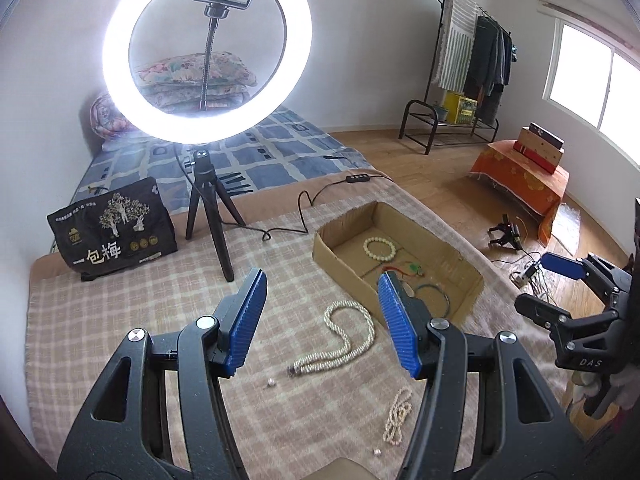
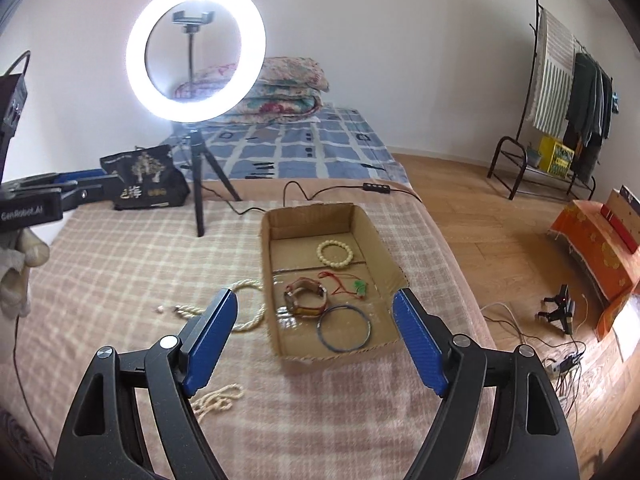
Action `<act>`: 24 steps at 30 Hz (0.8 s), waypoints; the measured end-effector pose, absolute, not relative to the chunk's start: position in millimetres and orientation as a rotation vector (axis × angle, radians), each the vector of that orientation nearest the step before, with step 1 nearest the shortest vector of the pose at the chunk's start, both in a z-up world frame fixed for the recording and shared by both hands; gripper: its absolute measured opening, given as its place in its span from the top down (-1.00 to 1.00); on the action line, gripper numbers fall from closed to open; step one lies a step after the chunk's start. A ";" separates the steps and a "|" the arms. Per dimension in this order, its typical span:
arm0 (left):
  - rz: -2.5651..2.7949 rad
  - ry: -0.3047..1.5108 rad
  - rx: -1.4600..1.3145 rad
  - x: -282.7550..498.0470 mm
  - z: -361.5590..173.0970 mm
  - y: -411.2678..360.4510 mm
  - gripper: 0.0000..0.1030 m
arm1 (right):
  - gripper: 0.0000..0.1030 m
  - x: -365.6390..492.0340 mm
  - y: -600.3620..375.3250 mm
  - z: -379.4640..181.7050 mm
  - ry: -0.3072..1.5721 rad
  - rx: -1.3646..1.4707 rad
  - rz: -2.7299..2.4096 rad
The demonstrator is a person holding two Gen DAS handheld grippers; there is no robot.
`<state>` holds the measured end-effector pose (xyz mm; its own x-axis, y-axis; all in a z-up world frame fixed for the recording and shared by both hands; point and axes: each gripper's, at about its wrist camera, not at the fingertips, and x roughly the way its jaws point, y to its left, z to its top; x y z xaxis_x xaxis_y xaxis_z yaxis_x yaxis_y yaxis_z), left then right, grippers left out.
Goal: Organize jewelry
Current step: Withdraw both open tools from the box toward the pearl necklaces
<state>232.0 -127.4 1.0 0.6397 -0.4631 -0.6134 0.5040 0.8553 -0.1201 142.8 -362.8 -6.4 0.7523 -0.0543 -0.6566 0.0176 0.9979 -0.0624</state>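
My left gripper [image 1: 324,322] hangs open over the checked blanket [image 1: 120,320], and nothing is between its blue pads. Below it lies a thick pearl necklace [image 1: 340,346], with a thinner pearl strand [image 1: 398,416] nearer to me and two loose beads [image 1: 271,383] beside them. My right gripper [image 2: 316,340] is open and empty in front of the cardboard box [image 2: 276,224]. In the box lie a cream bead bracelet [image 2: 335,254], a watch [image 2: 306,296], a blue-green bangle [image 2: 344,328] and a red cord with a green pendant [image 2: 356,286]. The pearl necklace [image 2: 248,312] lies left of the box.
A lit ring light on a black tripod [image 1: 208,216] stands at the back of the blanket, and its cable [image 1: 304,208] runs behind the box. A black printed bag [image 1: 114,232] sits at the back left. The bed's right edge drops to a wooden floor with cables [image 2: 560,364].
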 end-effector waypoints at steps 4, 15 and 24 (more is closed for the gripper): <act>-0.571 0.676 0.078 204.2 0.3 -114.1 -0.16 | -0.55 132.3 -352.6 -4.3 0.735 -0.035 -0.031; -0.529 0.688 0.022 168.2 -13.0 -53.4 -0.16 | -0.55 96.6 -333.2 -12.5 0.812 0.074 -0.019; -0.508 0.739 -0.063 171.4 -41.0 -25.8 -0.16 | -0.55 83.4 -307.5 -15.0 0.841 0.011 0.029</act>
